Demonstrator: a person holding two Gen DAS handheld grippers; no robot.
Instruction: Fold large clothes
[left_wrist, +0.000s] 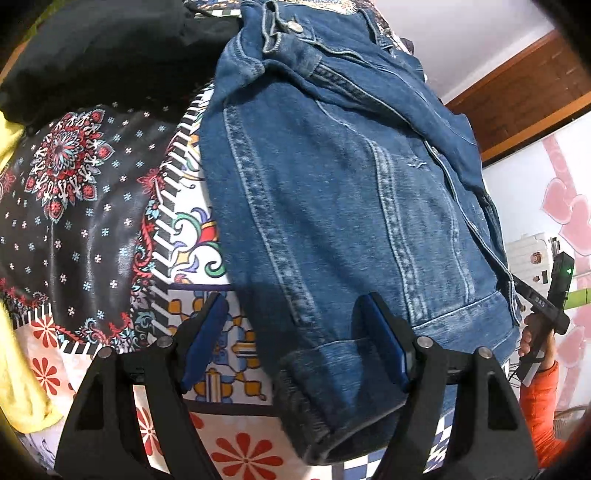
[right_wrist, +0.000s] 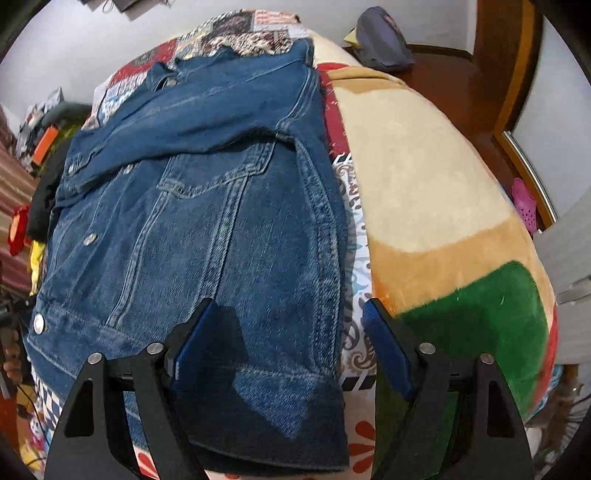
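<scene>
A blue denim jacket (left_wrist: 343, 192) lies on a patterned bedspread (left_wrist: 207, 254), its sleeves folded across the body. My left gripper (left_wrist: 295, 306) is open, low over the jacket's near left corner, where a rolled cuff (left_wrist: 314, 398) sits between the fingers. In the right wrist view the jacket (right_wrist: 207, 206) fills the middle, front side up with buttons and a chest pocket. My right gripper (right_wrist: 288, 314) is open over the jacket's near right hem corner (right_wrist: 295, 406). The right gripper also shows in the left wrist view (left_wrist: 546, 306), held by a hand in an orange sleeve.
A black garment (left_wrist: 103, 48) and a yellow cloth (left_wrist: 18, 369) lie left of the jacket. A plush cream, tan and green blanket (right_wrist: 436, 206) lies right of it. A wooden bed frame (right_wrist: 491, 96) and a purple cap (right_wrist: 384, 40) are beyond.
</scene>
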